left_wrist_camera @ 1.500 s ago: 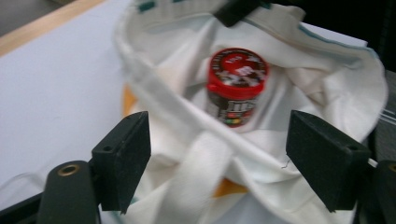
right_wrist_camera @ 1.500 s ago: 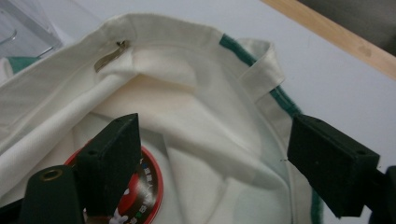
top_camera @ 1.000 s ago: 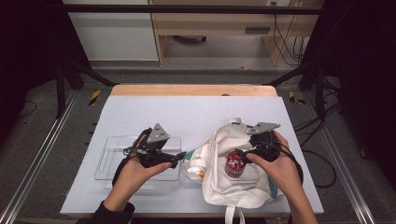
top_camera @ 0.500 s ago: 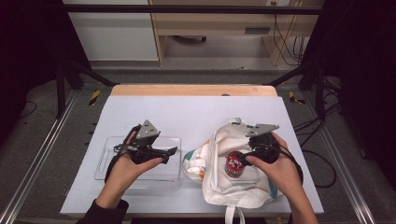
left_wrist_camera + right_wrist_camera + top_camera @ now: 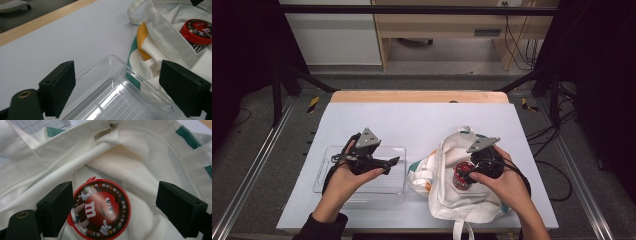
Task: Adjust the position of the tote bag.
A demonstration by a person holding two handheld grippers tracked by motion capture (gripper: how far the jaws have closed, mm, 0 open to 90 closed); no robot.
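Both tongs are held released: the right tongs (image 5: 110, 207) are spread on either side of a red-lidded candy tub (image 5: 98, 208) lying inside the white tote bag (image 5: 447, 200), the left pad just beside its rim, the right pad well apart. If closed from here, loose cloth could be pinched with the lid, or the round tub could be squeezed aside. Farther off, the left tongs (image 5: 125, 87) are poised over the clear tray (image 5: 324, 182) on the tabletop (image 5: 412, 120), nothing gripped.
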